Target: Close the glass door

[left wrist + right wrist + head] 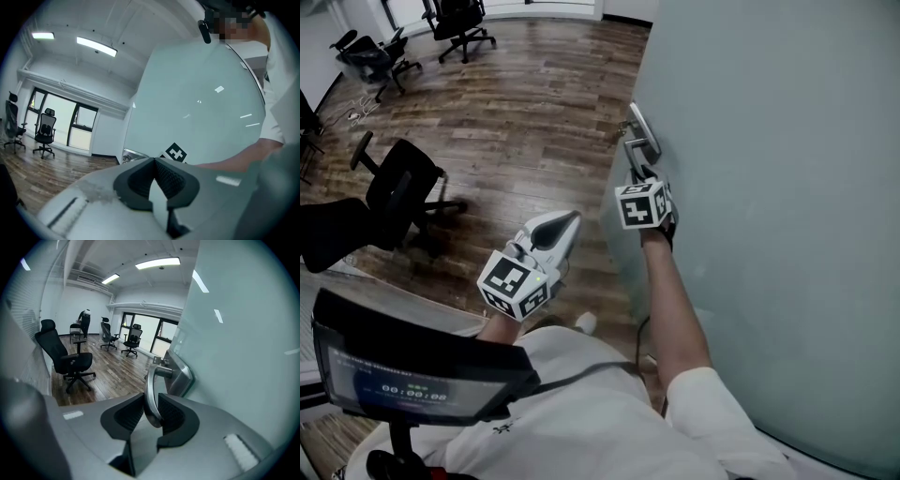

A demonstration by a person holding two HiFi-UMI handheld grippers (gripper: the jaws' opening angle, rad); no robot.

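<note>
I am clamping the right gripper [151, 412] on the door handle [150, 383], left gripper [153, 163] idling shut and empty, likely readying to swing the glass door [769, 187] closed.

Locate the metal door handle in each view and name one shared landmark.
Head view: door handle, upper centre, above the right hand-held gripper.
Left gripper view: door handle sliver, lower centre-left.
Right gripper view: door handle, centre, between the jaws.
Shared landmark: glass door, right side throughout.
</note>
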